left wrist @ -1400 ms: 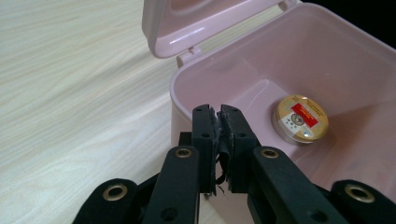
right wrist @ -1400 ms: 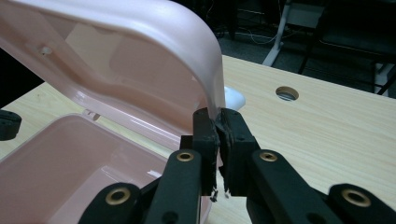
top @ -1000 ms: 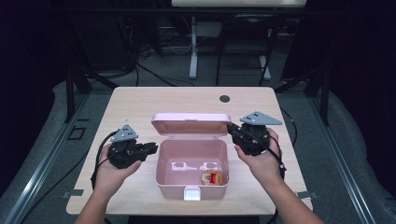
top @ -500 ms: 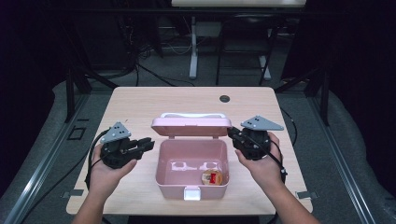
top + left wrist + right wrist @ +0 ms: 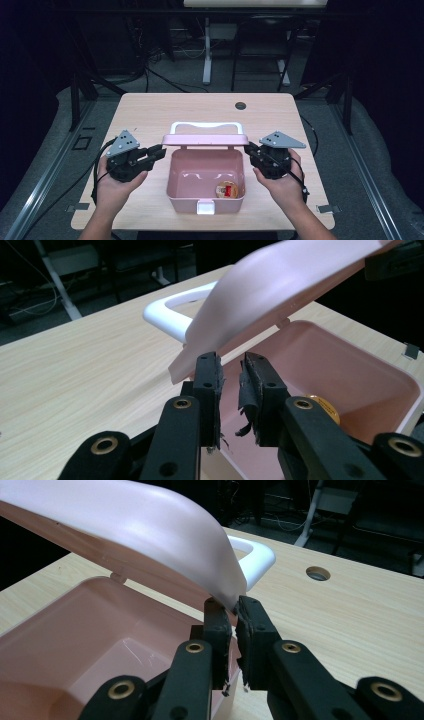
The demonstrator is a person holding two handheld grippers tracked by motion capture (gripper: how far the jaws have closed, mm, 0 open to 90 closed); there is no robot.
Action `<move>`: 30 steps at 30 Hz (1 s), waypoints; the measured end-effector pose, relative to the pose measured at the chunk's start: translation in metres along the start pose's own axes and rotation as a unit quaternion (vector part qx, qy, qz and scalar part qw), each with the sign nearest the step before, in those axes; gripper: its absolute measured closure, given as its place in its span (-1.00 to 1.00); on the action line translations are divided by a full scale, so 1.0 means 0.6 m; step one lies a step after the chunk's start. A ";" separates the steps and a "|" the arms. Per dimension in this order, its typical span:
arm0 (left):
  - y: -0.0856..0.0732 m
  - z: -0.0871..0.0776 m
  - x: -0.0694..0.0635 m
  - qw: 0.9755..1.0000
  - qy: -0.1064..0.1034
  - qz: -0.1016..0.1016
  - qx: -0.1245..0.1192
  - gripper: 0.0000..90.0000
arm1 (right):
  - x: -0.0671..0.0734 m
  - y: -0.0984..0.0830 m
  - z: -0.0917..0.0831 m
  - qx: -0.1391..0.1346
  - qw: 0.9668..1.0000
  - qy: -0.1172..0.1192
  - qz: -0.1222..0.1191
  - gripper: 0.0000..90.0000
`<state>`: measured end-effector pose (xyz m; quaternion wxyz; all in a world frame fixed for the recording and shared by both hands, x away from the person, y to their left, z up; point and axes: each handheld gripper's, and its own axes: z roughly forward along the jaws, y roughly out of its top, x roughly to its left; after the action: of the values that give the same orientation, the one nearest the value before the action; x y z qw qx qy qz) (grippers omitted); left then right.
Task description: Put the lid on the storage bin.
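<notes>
Light falls from overhead onto the counter (image 5: 150, 115), which shows bright and even, while the room around it sinks into near black. The high view is soft and slightly grainy. In both gripper views the pink lid (image 5: 280, 285) glows pale and a little blurred, and the far background is dim and unfocused.

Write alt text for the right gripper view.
The right gripper pinches the corner of a pink box's lid between its black jaws, with the lid raised at a slant over the open pink box. The lid's white handle and the wooden table lie beyond.
</notes>
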<state>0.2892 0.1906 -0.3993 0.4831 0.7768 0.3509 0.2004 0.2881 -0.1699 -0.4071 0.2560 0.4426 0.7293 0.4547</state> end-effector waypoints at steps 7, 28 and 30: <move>0.001 -0.005 0.002 1.000 0.004 -0.003 -0.006 0.72 | 0.001 -0.004 -0.002 0.000 1.000 0.001 0.000 0.84; 0.022 -0.009 -0.007 1.000 0.007 0.015 0.014 0.80 | -0.002 -0.006 -0.006 0.003 1.000 0.017 0.007 0.83; 0.023 -0.010 -0.008 1.000 0.007 0.017 0.018 0.80 | -0.002 -0.006 -0.006 0.003 1.000 0.017 0.006 0.83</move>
<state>0.2870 0.1866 -0.3842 0.4627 0.7899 0.3445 0.2081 0.2841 -0.1734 -0.4086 0.2393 0.4402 0.7322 0.4613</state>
